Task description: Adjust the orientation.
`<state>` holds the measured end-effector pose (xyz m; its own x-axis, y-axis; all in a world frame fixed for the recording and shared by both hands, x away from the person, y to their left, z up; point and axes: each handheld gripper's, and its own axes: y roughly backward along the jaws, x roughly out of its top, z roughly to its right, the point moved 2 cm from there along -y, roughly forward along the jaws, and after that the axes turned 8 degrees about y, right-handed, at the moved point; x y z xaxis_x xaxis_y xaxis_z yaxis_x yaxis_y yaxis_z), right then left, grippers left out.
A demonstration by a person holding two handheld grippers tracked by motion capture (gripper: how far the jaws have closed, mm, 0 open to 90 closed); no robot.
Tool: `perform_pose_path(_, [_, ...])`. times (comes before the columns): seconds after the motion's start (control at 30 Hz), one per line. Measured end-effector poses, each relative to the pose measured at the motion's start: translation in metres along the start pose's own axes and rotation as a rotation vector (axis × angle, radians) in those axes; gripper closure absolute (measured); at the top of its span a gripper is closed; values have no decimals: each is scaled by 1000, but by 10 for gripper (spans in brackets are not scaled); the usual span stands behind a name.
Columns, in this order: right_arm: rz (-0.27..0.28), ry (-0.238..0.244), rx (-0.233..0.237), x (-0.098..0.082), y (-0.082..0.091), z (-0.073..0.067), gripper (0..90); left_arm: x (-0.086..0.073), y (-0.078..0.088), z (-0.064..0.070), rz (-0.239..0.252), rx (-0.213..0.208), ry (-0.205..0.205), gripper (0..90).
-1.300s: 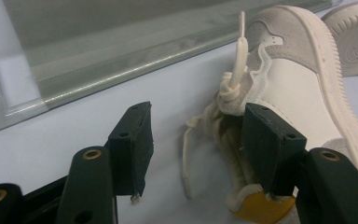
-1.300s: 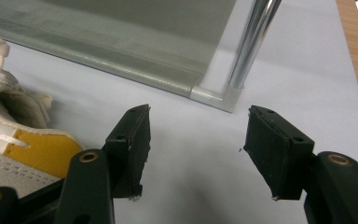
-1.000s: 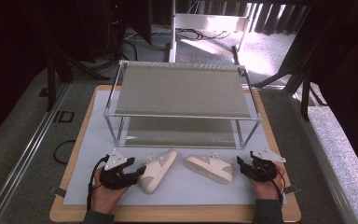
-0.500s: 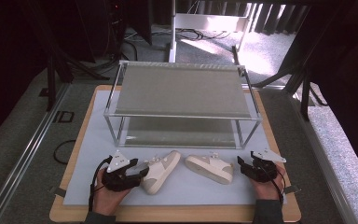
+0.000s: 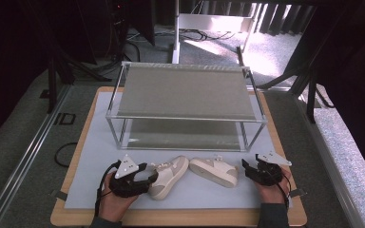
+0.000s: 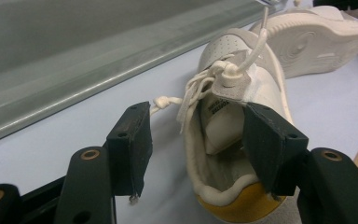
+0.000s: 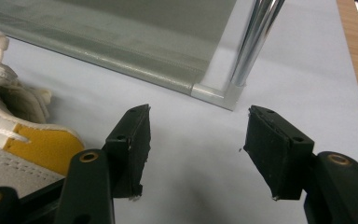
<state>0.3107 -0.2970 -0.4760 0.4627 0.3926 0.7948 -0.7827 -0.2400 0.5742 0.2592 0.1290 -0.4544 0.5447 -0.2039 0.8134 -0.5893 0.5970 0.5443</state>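
Two white shoes before shelf rack

The rack's post at upper right is polished, glossy metal; its shelves look like matt grey cloth. The shoe is smooth off-white leather with cloth laces. The desk has a matt pale mat edged in wood.

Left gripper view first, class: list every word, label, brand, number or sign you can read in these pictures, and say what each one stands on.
Tongue label inside the near shoe, just ahead of the open left tool: dark printed lines, too blurred to read.
Floor sign left of the table, high view: block marks resembling "ID", not sure.
Far shoe's sole: moulded tread, no letters legible.
Nothing else carries text.
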Motion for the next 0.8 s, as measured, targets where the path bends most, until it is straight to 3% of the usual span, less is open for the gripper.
perform_pose_path(0.23, [-1,2,3,0,0,-1,403,1,0,3,-6,9,-9,420])
perform_pose_path(0.5, [8,7,7,1,1,-2,405,3,4,-5,-5,3,9,457])
perform_pose_path(0.67, [7,9,7,1,1,-2,405,4,-2,-8,-31,2,-2,536])
perform_pose_path(0.7, [7,10,7,1,1,-2,404,4,-8,-10,-54,-3,-5,557])
perform_pose_path(0.8, [6,10,7,1,0,-2,404,5,-12,-10,-65,-14,-4,565])
